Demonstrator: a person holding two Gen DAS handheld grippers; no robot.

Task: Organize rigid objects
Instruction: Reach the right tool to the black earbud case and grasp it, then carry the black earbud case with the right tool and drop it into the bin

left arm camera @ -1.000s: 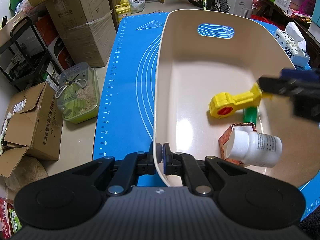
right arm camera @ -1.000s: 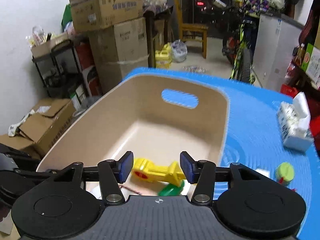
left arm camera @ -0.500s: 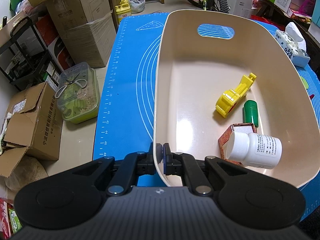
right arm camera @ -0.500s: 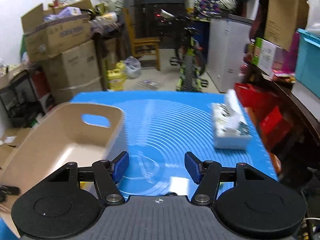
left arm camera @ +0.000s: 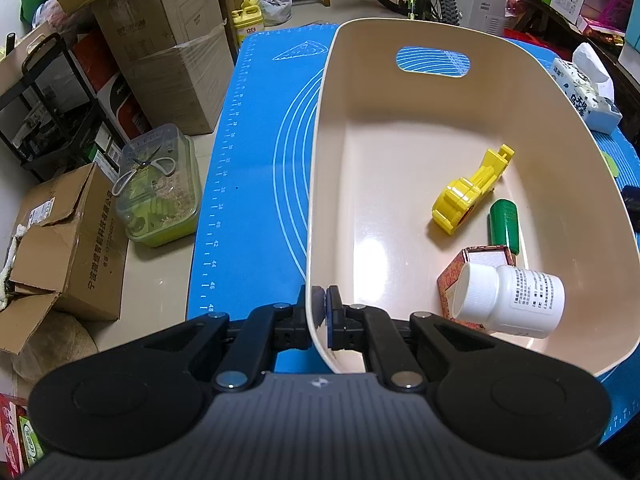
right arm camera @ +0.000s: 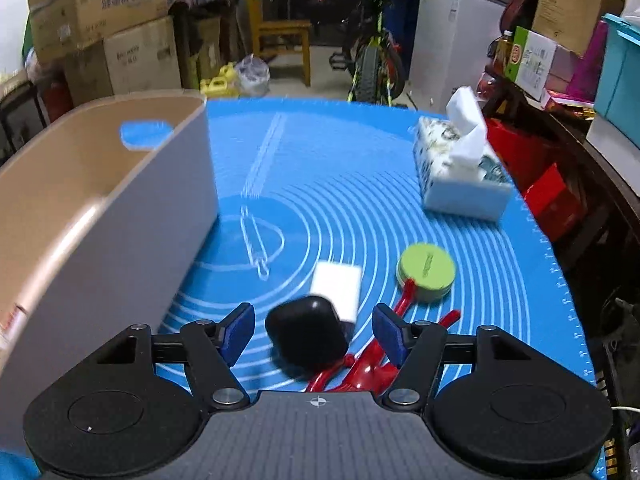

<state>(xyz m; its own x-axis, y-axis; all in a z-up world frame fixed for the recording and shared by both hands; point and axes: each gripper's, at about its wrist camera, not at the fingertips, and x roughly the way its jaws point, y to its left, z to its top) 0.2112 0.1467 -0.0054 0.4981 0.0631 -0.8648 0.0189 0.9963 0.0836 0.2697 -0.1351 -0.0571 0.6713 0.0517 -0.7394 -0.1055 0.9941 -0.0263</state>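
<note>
My left gripper (left arm camera: 320, 309) is shut on the near rim of the beige bin (left arm camera: 316, 184). In the bin lie a yellow tool (left arm camera: 468, 194), a green cylinder (left arm camera: 504, 224), a small patterned box (left arm camera: 456, 284) and a white pill bottle (left arm camera: 512, 300). My right gripper (right arm camera: 314, 330) is open on the blue mat (right arm camera: 352, 184) right of the bin (right arm camera: 120, 232), with a black rounded case (right arm camera: 306, 332) between its fingers. A white block (right arm camera: 336, 286), a green round lid (right arm camera: 426, 270) and a red plastic piece (right arm camera: 372, 360) lie close by.
A tissue pack (right arm camera: 456, 172) stands at the mat's back right. Cardboard boxes (left arm camera: 164, 48), a clear container with scissors (left arm camera: 156, 188) and a black rack (left arm camera: 44, 96) crowd the floor to the left. A bicycle (right arm camera: 372, 52) and a chair (right arm camera: 280, 36) stand behind the table.
My right gripper has left the bin, swung right and come down over the mat around the black case. The yellow tool stays in the bin. The left gripper has not moved.
</note>
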